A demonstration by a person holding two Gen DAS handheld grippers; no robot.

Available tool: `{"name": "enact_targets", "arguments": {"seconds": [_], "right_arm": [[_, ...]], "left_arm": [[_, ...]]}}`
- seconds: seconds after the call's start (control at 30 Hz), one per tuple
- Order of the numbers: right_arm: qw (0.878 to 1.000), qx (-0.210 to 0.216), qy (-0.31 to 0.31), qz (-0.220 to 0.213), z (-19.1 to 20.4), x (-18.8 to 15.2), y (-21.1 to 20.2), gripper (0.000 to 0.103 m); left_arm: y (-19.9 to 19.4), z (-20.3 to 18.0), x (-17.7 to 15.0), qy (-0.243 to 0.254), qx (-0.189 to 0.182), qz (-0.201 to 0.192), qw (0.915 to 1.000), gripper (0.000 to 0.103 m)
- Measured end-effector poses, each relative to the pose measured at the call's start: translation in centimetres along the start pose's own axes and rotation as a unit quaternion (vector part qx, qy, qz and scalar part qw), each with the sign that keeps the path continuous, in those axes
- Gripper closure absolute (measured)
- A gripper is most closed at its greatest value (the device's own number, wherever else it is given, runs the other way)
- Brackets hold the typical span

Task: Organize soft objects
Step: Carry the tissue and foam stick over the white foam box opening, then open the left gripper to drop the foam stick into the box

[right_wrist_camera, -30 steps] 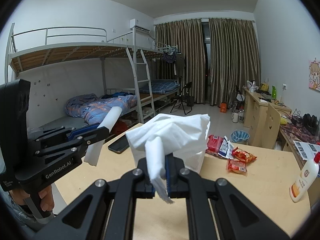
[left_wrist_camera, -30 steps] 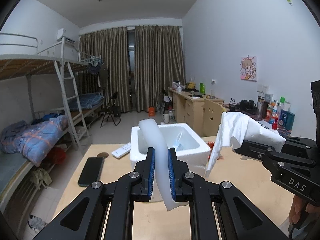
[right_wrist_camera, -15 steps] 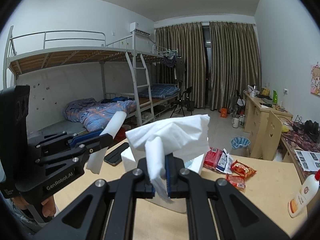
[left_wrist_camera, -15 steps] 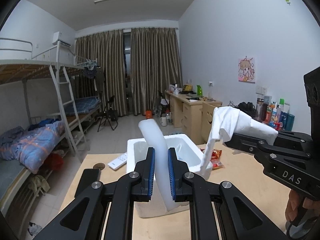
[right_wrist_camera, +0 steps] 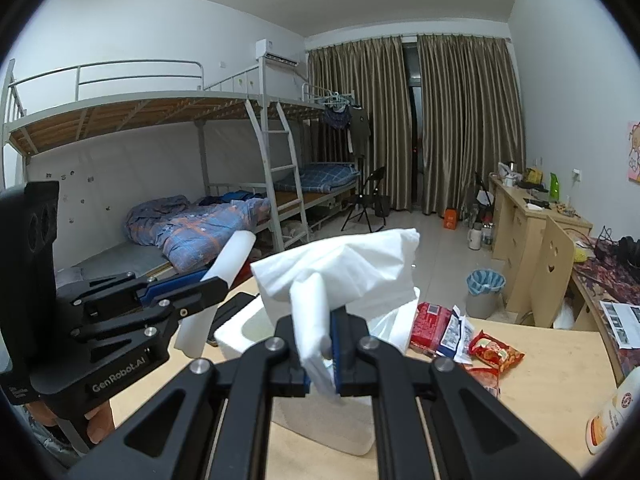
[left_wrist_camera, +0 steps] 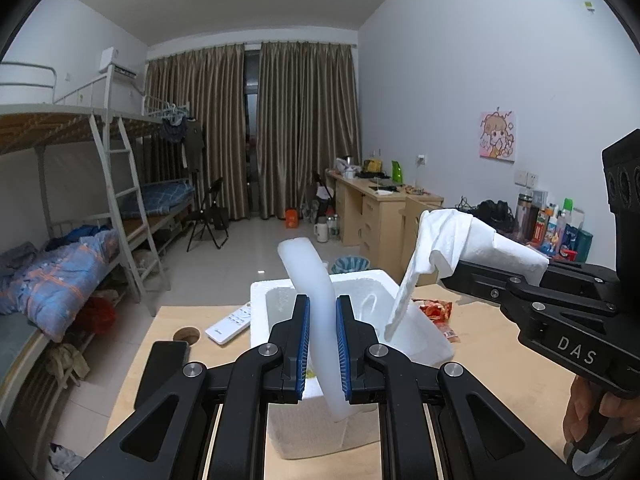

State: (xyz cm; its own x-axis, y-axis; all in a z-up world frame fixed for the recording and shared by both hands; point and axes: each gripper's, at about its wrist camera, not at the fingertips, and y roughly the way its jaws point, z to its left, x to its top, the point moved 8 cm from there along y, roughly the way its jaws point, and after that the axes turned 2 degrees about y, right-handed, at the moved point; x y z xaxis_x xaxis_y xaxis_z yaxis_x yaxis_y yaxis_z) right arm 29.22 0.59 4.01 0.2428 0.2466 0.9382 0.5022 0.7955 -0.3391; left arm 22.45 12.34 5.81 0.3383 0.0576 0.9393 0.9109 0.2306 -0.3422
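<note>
Left gripper (left_wrist_camera: 322, 344), marked "GenRobot.AI" on its side, jaws pinching a white foam strip (left_wrist_camera: 316, 304) that stands curved above a white foam box (left_wrist_camera: 420, 340). Right gripper (right_wrist_camera: 320, 356), marked "DAS", jaws pinching a crumpled white tissue (right_wrist_camera: 348, 272) over the same box, its tail hanging toward the rim at 2 o'clock of the left gripper. Box sits on a wooden table (left_wrist_camera: 500, 380). At 10 o'clock of the box: white remote (left_wrist_camera: 230, 322), black phone (left_wrist_camera: 164, 368). At 2 o'clock: red snack packets (right_wrist_camera: 494, 352). Lettering on the packets and on a bottle (right_wrist_camera: 612, 412) at the right edge too small to read. Beyond: bin (right_wrist_camera: 485, 292), bunk beds (right_wrist_camera: 180, 220), curtains (left_wrist_camera: 280, 128).
</note>
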Motion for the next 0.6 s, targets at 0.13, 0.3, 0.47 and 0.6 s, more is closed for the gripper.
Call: {"name": "enact_targets", "arguments": {"seconds": [0.13,0.3,0.47,0.6], "right_arm": [[1.0,-0.005,0.0,0.004,-0.4,0.3,0.9,0.092],[1.0,-0.008,0.005,0.005,-0.8,0.7,1.6,0.092],[1.0,-0.011,0.002,0.006,-0.8,0.6,2.3,0.092],[1.0,-0.014,0.005,0.009,-1.2,0.1,2.7,0.092]], "left_arm": [[1.4,0.3,0.3,0.0,-0.005,0.008,1.0,0.089],[3.3,0.4,0.5,-0.001,-0.005,0.015,0.9999,0.089],[5.4,0.5,0.4,-0.001,-0.011,0.026,0.9996,0.089],[7.2,0.6,-0.1,-0.004,-0.02,0.037,0.9991,0.089]]}}
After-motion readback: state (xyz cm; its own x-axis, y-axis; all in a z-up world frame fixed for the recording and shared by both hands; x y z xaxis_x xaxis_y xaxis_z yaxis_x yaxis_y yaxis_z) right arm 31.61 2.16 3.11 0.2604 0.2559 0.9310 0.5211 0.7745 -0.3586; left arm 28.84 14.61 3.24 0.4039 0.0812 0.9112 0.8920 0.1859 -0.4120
